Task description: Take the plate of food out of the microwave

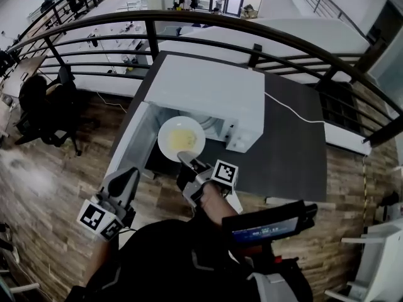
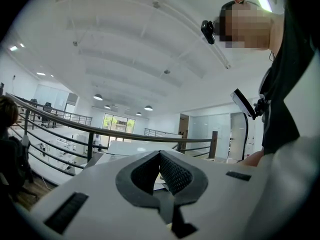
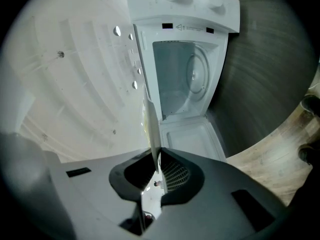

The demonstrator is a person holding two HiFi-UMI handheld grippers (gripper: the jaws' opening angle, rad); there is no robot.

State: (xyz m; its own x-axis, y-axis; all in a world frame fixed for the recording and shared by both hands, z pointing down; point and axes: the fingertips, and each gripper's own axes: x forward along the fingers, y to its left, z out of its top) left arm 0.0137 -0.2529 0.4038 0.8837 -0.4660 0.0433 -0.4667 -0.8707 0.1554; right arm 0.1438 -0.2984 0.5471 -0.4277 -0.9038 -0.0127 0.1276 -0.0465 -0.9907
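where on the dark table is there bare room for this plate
Bare: the dark grey tabletop right of the white microwave, between the white cable and the front edge. Crowded at left: the open microwave door and the white round plate of yellow food.

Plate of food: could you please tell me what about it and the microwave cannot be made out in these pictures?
- What the food is: head view, the plate is too small; only a yellow patch shows.
- The food's surface: right gripper view sees the plate edge-on in the right gripper.
- Inside of the microwave: head view, hidden by its own top and the plate.
- Its control markings: too small in both views.
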